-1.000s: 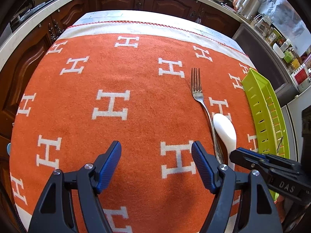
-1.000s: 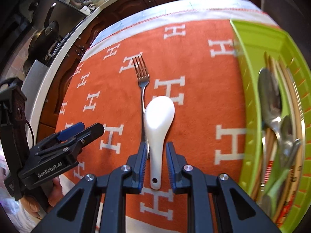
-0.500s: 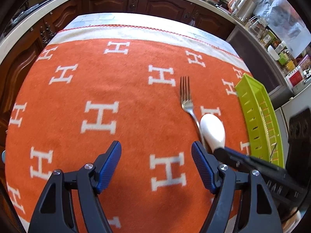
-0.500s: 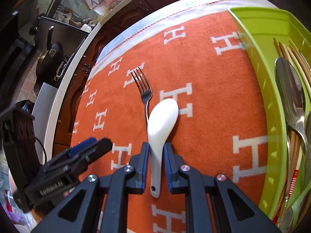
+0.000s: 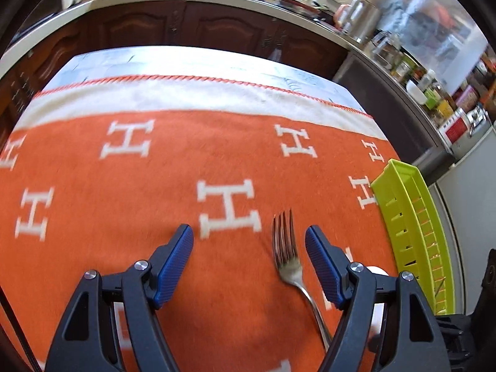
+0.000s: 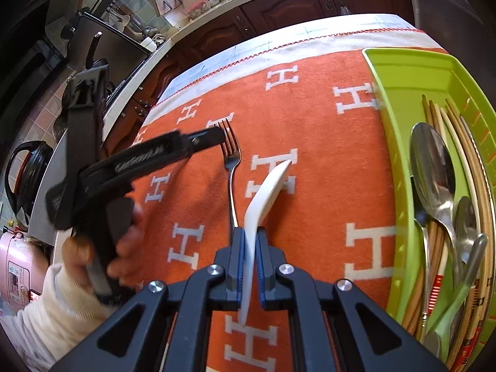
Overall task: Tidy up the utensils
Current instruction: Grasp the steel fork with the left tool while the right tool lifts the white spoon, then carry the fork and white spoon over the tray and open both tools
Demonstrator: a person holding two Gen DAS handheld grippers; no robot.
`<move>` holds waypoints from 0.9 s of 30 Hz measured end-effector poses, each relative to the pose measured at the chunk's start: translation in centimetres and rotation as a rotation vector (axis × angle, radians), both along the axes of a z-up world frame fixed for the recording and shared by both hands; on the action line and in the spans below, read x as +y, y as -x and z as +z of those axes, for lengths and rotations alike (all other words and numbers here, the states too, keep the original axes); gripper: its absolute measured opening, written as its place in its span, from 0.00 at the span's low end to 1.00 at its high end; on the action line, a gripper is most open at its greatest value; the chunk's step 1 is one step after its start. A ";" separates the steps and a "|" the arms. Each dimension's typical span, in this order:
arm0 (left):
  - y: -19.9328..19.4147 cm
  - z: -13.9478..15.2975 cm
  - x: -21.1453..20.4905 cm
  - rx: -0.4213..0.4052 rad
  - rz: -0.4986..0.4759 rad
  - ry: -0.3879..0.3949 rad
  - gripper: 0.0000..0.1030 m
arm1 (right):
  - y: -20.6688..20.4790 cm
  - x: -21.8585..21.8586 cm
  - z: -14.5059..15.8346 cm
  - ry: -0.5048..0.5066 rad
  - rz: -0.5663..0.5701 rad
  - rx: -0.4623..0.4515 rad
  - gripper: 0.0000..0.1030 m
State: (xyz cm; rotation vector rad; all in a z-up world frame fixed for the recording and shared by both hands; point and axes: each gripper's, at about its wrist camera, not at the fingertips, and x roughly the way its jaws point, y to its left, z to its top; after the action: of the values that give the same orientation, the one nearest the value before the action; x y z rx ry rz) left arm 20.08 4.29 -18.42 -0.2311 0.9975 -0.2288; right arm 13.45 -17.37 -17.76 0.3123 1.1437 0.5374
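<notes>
My right gripper has its jaws closing tight on the handle of the white ceramic spoon, pads pressing both sides. The spoon stands on its edge with the bowl tilted up off the orange cloth. Just left of it lies the metal fork, tines pointing away. In the left wrist view, my left gripper stands open over the cloth. The fork lies between its fingers, close to the right fingertip and untouched. A sliver of the white spoon shows behind that finger.
A lime-green slotted tray sits at the cloth's right edge, holding metal spoons and several chopsticks. The tray is also in the left wrist view. A hand in a pale sleeve holds the left gripper. Dark cabinets and counters ring the table.
The right jaws have shut on the spoon handle, and the spoon has rolled onto its edge and lifted. The left gripper has moved right and forward, so the fork now lies between its fingers.
</notes>
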 end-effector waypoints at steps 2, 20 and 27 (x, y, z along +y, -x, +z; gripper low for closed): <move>-0.4 -0.1 -0.4 -0.019 -0.027 -0.017 0.71 | 0.0 -0.2 0.1 -0.005 0.001 -0.001 0.06; 0.3 -0.6 -2.3 -0.092 -0.188 0.040 0.01 | 0.0 -1.7 0.4 -0.013 -0.025 -0.003 0.06; 2.7 1.6 -1.9 -0.167 -0.184 0.180 0.00 | 0.6 -3.2 1.9 -0.028 -0.060 -0.037 0.06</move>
State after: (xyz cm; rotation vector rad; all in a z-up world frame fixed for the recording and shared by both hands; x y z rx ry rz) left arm 17.43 2.38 -16.80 -0.2796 0.8325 -0.4999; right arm 12.84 -20.61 -15.88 0.3585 1.0884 0.5046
